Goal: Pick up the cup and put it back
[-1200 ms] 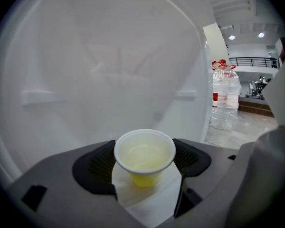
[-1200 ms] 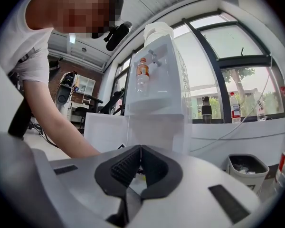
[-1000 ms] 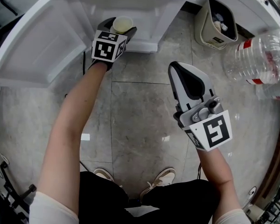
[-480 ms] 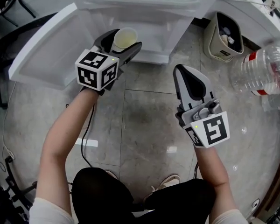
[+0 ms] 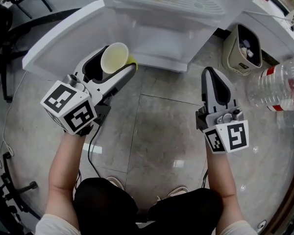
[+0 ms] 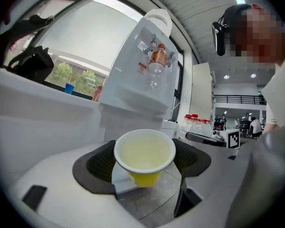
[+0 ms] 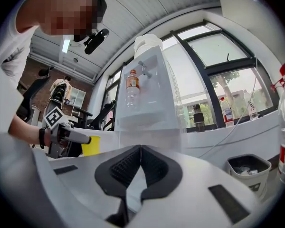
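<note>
Yellow cup (image 5: 114,58), upper left of head view, is clamped in left gripper (image 5: 119,62), held clear of dispenser (image 5: 166,31): pick-up done, put-back pending; right gripper (image 5: 211,75) closed, empty.

The person wears white short sleeves (image 5: 53,224), black trousers (image 5: 108,207) and pale shoes (image 5: 115,182); the left gripper (image 5: 115,63) and right gripper (image 5: 211,72) are white-grey, with black-padded fingers (image 5: 220,89), black-and-white marker cubes (image 5: 68,106) and one black cable (image 5: 90,153).
</note>
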`<state>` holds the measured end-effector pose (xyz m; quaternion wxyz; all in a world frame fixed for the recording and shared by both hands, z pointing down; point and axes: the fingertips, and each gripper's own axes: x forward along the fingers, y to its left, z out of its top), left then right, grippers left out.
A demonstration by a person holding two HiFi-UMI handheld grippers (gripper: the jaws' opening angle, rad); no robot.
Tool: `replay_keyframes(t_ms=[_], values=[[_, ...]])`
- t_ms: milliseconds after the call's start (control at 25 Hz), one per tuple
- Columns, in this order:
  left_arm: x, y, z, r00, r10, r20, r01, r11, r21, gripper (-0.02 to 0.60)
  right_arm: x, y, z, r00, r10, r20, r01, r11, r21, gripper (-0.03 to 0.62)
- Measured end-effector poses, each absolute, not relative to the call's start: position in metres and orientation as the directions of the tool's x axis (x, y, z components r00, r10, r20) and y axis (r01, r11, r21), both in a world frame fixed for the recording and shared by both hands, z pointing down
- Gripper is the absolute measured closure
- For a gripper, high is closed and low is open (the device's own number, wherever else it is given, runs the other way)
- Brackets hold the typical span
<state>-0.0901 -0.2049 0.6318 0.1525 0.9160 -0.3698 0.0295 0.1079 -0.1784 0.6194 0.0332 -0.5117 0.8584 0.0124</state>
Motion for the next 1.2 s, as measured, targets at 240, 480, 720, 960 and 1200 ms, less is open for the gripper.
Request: replay_keyframes(t_ms=[240, 480, 720, 960, 1200], values=[[-0.094, -0.188, 0.626, 0.701, -0.685, 0.196, -0.712, -0.686, 0.15, 0.196, 0.11, -0.181, 0.611, -0.447, -0.888, -0.106, -0.892, 0.451, -0.016, 0.574], [-0.097, -0.188, 0.637, 0.695, -0.683, 0.226, -0.715, -0.689, 0.116, 0.196, 0.105, -0.184, 0.613, -0.453, -0.884, -0.115, -0.89, 0.456, -0.001, 0.574], [-0.078, -0.2, 0.652, 0.692, -0.69, 0.212, -0.716, -0.694, 0.077, 0.196, 0.097, -0.183, 0.62, -0.46, -0.883, -0.097, -0.887, 0.463, -0.003, 0.574], [-0.055, -0.235, 0.68, 0.707, -0.676, 0.209, -0.704, -0.703, 0.106, 0.196, 0.104, -0.181, 0.629, -0.457, -0.887, -0.064, -0.889, 0.456, 0.03, 0.574], [-0.016, -0.28, 0.762, 0.728, -0.619, 0.294, -0.66, -0.75, 0.056, 0.196, 0.132, -0.172, 0.642, -0.423, -0.906, -0.001, -0.905, 0.422, 0.064, 0.574]])
